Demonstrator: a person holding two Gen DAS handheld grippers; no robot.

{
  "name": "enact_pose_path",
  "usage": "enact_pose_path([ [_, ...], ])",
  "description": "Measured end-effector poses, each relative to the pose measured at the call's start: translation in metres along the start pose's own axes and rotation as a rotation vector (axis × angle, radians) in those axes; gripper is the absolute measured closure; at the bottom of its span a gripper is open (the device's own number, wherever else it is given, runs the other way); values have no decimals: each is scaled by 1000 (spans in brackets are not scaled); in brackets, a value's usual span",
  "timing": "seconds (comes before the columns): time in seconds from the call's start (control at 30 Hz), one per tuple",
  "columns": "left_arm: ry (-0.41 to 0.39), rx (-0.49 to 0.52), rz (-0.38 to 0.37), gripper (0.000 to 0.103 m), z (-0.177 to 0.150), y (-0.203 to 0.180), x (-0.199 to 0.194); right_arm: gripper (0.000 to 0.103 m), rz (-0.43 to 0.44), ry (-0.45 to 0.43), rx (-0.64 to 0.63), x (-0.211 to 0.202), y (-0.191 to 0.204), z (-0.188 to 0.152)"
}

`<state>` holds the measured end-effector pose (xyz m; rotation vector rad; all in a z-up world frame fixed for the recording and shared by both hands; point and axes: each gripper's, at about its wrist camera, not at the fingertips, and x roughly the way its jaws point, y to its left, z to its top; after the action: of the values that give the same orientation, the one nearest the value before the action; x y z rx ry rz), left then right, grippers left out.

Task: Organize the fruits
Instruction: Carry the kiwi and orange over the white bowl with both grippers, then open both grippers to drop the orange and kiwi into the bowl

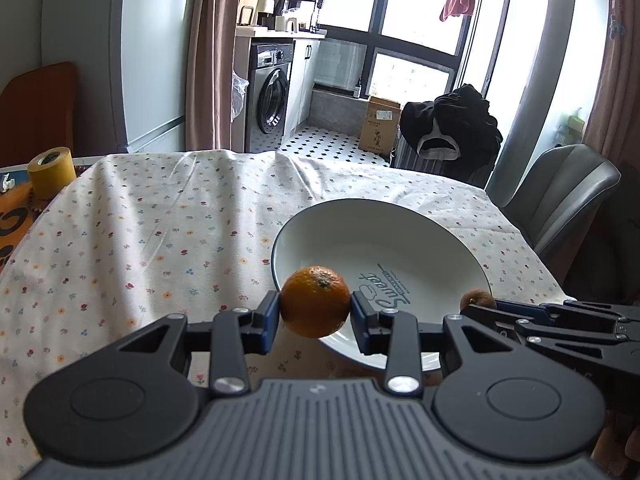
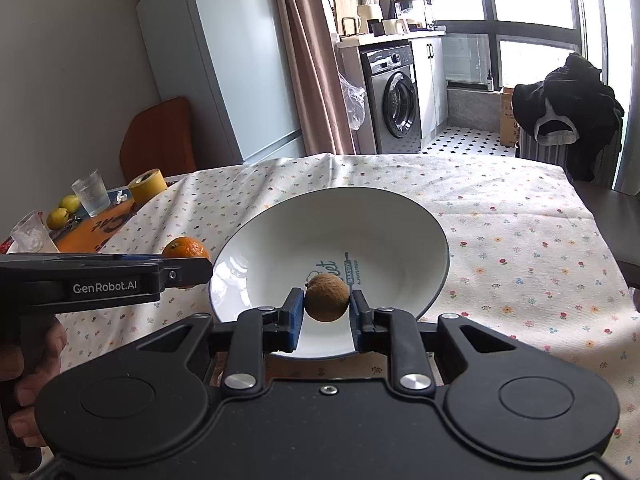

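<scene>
Fruits: two pieces are being carried, one per gripper, toward a white bowl [image 2: 400,216] on the cloth-covered table [image 1: 140,220].

Item 1, orange [image 1: 315,301]: being held clamped between the jaws of the left gripper [image 1: 315,312], above the bowl's near-left rim, not yet over the middle. In the right wrist view the same orange [image 2: 185,249] is being seen just outside the rim.

Item 2, brown fruit [image 2: 327,297], probably a kiwi: being gripped by the closed jaws of the right gripper [image 2: 326,312], over the near part of the bowl's inside, above the printed lettering.

Step in hand, as judged: both fruits are being brought for release into the bowl. It is being advised that each be lowered close to the bowl's floor before the jaws are opened, so that round fruit is not being dropped and left rolling. The orange is judged to need carrying further inward past the rim first. The two grippers are standing near each other, so releases are best being made one at a time.

Surroundings: a yellow tape roll [image 1: 51,172], two drinking glasses [image 2: 91,193] and two yellow-green fruits [image 2: 64,210] are lying at the table's far left, well apart from the bowl. A grey chair [image 1: 560,188] is standing at the right edge. Nothing is lying between the grippers and the bowl; only the rim and the neighbouring gripper are being counted as obstacles.
</scene>
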<state>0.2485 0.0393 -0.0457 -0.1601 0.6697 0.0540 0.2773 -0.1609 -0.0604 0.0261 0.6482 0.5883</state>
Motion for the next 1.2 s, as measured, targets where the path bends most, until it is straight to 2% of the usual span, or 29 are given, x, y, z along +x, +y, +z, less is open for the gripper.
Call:
enact_pose_path([
  [0.3,47,9,-21,67,-1,-5,32,80,0,34,19,21,-8,-1],
  [0.37,37,22,-15,67,-1,-7,36,80,-7,40,22,24,-10,-2],
  [0.47,53,9,-41,67,2,-7,41,80,-13,42,31,27,-13,-1],
  [0.6,57,10,-33,67,3,-7,44,80,-21,48,30,29,-12,-1],
  [0.67,53,17,-30,63,3,-8,41,80,-23,58,30,31,-12,-2],
  [0.73,50,25,-22,63,3,-8,38,75,-24,60,30,30,-11,-2],
  [0.83,44,8,-19,61,2,-5,31,75,-35,46,18,25,-7,-2],
  [1.0,28,8,-8,50,0,-3,15,72,-33,31,28,13,-7,-5],
  [1.07,15,9,-2,42,-2,-2,7,70,-35,29,29,8,-6,-7],
  [1.13,8,5,7,34,-4,-1,0,66,-34,21,29,3,-4,-9],
  [1.2,-7,3,3,28,-6,0,-9,55,-38,9,35,-4,-3,-11],
])
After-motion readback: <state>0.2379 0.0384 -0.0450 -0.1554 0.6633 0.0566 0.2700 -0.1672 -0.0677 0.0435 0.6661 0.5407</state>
